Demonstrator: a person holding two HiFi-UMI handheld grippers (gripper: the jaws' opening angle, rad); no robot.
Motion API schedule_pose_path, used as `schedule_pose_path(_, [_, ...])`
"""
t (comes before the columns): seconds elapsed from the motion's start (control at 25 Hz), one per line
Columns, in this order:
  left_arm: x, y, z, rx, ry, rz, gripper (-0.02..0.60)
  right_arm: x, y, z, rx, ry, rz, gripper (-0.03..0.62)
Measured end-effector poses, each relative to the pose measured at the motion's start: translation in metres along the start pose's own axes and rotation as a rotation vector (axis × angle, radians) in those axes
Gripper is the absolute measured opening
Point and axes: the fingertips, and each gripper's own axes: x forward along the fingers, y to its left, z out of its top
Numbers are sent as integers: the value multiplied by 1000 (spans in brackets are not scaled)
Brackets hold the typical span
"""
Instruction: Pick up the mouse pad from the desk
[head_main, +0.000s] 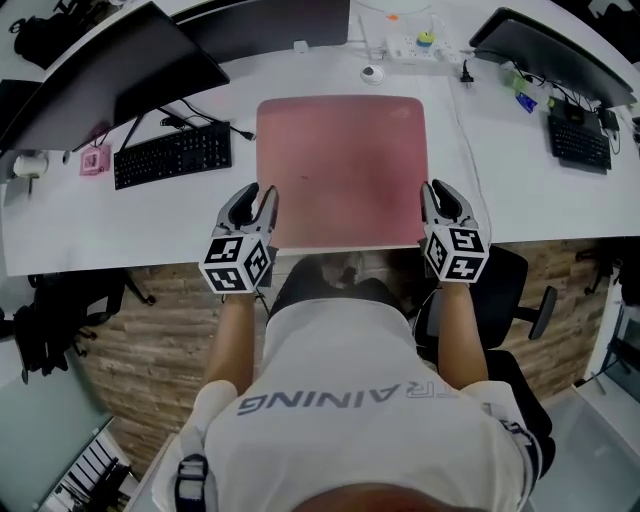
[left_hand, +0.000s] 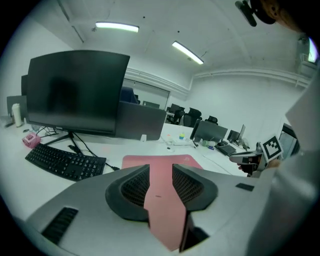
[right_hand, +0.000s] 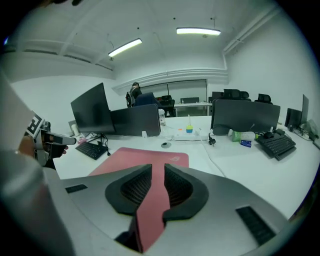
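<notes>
Mouse pad (head_main: 340, 170), pink, lies flat on the white counter (head_main: 60, 225) with its near edge at the counter's front rim, just right of a black keyboard (head_main: 172, 155). Left hand-held gripper (head_main: 258, 192) sits at the near left corner, jaws spread a little, pad surface showing in the gap and not pinched. Right hand-held gripper (head_main: 437, 190) sits at the near right corner, jaws narrowly apart, pad likewise showing between them.

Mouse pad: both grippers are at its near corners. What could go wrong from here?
The mouse pad lies flat and thin; the left gripper and right gripper, jaws apart, may close without catching its edge. Held by the near corners, it may sag and drag the small round object near its far edge or the keyboard beside it.
</notes>
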Motion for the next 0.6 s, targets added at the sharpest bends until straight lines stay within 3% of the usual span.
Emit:
schedule_pose_path(0.4, [73,61,-56,-13,234,39,306,83,-9,-56,-9,256,-66,327])
schedule_pose_path(0.6, [101,78,-98,-32,335,69,331,108,-27,-95,27,354,-91,365])
